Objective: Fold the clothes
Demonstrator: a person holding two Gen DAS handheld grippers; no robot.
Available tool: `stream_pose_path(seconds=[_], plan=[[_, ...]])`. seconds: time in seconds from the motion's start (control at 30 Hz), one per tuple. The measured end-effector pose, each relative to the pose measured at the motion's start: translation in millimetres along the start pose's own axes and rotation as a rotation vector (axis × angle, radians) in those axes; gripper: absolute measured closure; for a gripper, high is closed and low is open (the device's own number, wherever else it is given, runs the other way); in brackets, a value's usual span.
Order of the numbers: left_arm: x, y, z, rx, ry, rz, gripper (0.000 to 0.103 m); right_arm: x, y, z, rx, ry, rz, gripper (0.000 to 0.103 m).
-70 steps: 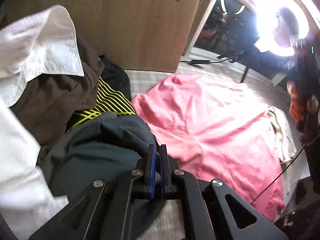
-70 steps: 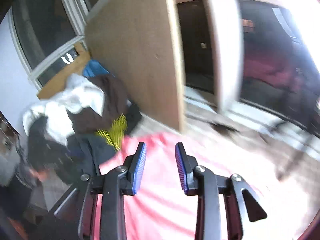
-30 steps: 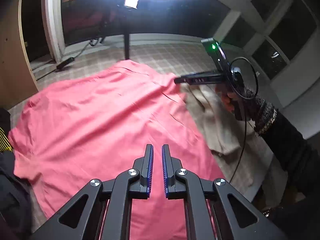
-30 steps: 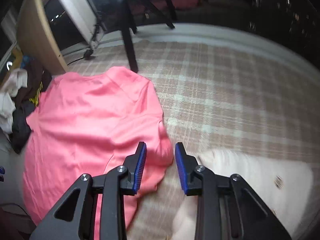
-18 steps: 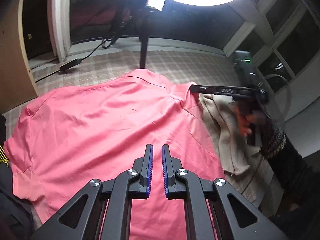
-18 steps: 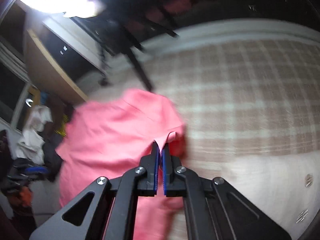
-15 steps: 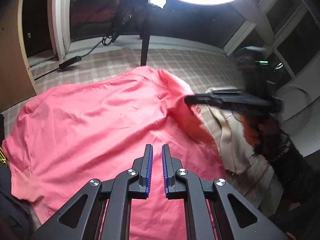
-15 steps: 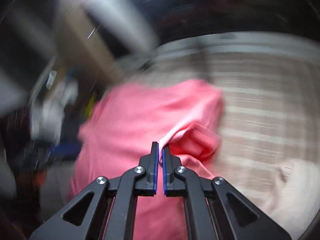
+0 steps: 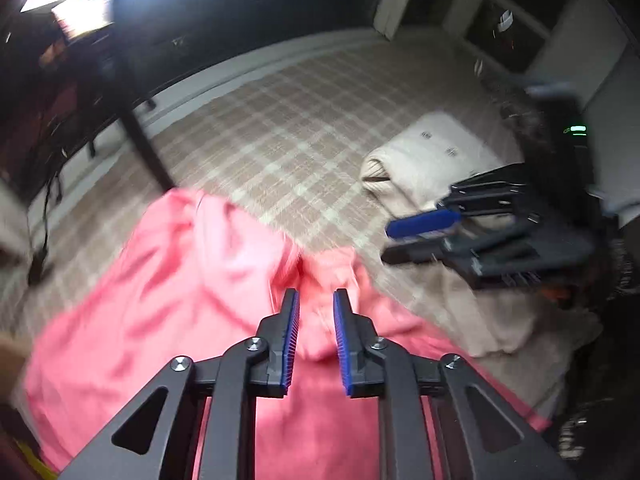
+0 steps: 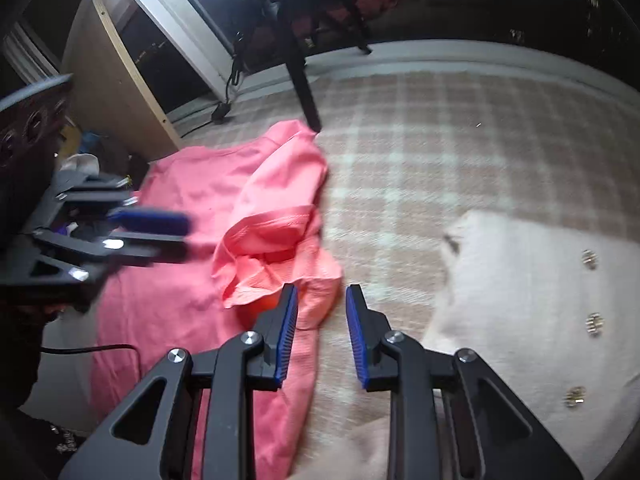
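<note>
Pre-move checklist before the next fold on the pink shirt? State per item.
1. Right gripper clear of cloth: ok, jaws opening, nothing between them.
2. Left gripper clear: ok, jaws opening above the pink shirt, nothing pinched.
3. Shirt flat: not ok, its near sleeve lies bunched on top.
4. Cream garment clear of shirt: ok.
5. Shirt's far edge aligned: cannot tell, blurred.

Pink cotton shirt (image 10: 200, 208) lies centre-left of right wrist frame on plaid woven bed cover (image 10: 440, 128), its corner folded back on itself. Cream knit garment w/ buttons (image 10: 540, 280) lower right, just beside the shirt. Clothes pile (image 10: 84, 164) far left, behind shirt.
</note>
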State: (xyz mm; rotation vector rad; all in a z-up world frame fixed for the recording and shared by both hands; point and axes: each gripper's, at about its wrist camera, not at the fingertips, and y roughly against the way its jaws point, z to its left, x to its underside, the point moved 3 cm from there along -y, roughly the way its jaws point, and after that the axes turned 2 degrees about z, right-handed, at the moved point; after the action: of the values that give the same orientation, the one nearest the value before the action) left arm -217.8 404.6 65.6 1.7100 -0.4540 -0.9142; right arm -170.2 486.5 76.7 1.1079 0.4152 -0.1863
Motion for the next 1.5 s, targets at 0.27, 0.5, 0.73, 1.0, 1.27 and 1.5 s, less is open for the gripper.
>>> stream_pose_path(seconds=[0.27, 0.5, 0.73, 1.0, 1.27, 1.5], plan=[[-17, -46, 2, -0.029, -0.097, 0.116, 0.086, 1, -21, -3, -0.024, 0.016, 0.053, 0.078], [-24, -37, 10, -0.043, -0.124, 0.106, 0.069, 0, -33, -6, -0.044, 0.023, 0.067, 0.078], [-28, -55, 6, -0.033, -0.153, 0.156, 0.08, 1, -41, 0, -0.06, 0.05, 0.071, 0.078], [-26, -30, 16, -0.02, -0.131, 0.09, 0.101, 2, -35, 2, -0.085, 0.049, 0.015, 0.096], [-30, -4, 43, -0.224, -0.077, 0.042, 0.101, 6, -3, 4, -0.057, -0.009, -0.132, 0.1], [-61, -16, 31, -0.255, -0.106, -0.001, 0.101, 30, 33, -15, -0.003, -0.141, -0.214, 0.101]])
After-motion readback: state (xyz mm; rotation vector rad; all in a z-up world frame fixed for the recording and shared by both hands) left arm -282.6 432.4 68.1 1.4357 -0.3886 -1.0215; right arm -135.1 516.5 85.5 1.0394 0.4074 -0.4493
